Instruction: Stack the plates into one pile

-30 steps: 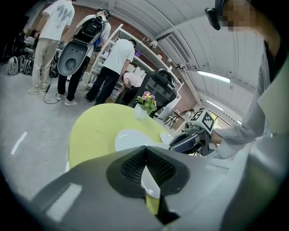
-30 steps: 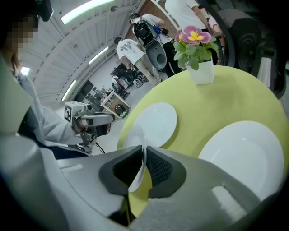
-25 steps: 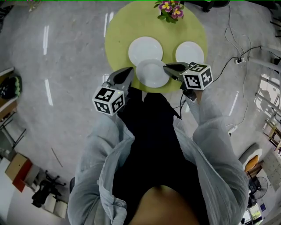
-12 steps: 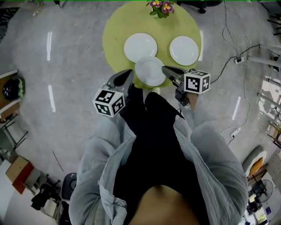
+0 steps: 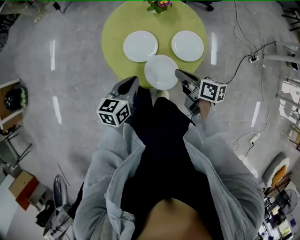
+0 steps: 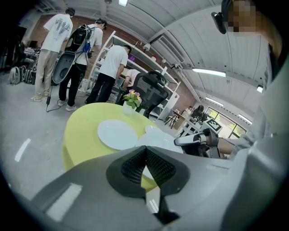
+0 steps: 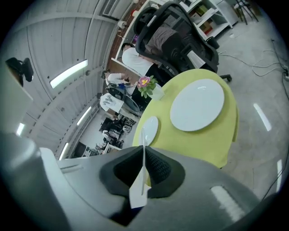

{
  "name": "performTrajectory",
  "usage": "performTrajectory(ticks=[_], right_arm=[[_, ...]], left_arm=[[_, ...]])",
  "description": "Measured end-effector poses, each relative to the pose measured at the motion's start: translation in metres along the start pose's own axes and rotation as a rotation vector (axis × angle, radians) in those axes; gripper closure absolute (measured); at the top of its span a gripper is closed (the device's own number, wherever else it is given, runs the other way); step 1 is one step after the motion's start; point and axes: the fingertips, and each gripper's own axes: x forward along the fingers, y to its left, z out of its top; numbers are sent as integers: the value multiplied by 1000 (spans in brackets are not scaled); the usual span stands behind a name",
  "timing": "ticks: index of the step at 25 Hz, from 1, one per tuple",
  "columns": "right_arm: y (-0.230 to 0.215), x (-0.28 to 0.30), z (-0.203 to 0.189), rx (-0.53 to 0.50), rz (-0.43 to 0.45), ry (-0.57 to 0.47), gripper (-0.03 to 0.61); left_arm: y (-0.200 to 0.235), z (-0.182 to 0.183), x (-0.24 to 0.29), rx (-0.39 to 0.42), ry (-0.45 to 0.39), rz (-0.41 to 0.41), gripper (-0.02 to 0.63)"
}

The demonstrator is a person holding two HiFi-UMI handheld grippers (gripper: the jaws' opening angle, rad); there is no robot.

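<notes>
Three white plates are at the round yellow-green table (image 5: pixel 112 28). One plate (image 5: pixel 140 46) lies at the left and another plate (image 5: pixel 187 45) at the right. The third plate (image 5: pixel 161 71) is near the table's front edge, between them. My right gripper (image 5: pixel 177 72) is shut on its right rim. In the right gripper view this held plate (image 7: pixel 143 135) shows edge-on between the pads. My left gripper (image 5: pixel 135 79) hangs at the table's front edge, left of the held plate, shut with nothing in it. In the left gripper view the left gripper (image 6: pixel 145 151) faces the held plate (image 6: pixel 158 140).
A small pot of flowers (image 5: pixel 158 5) stands at the table's far edge. Cables (image 5: pixel 248 51) run over the floor to the right. An office chair (image 7: pixel 176 38) stands behind the table, and several people (image 6: pixel 108 72) stand by shelves further back.
The held plate has shifted right, off the left plate's rim, to a spot between the two lying plates. My right gripper has rolled. My left gripper has drawn back from the plate.
</notes>
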Motion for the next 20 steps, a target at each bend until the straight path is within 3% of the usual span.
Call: performTrajectory(ticks=[8, 20], right_arm=[[-28, -45, 29, 124, -21, -182, 560], [-73, -71, 94, 281, -54, -415, 558]], left_arm=[[-26, -17, 18, 29, 31, -55, 603], [-40, 2, 39, 119, 12, -77, 603]])
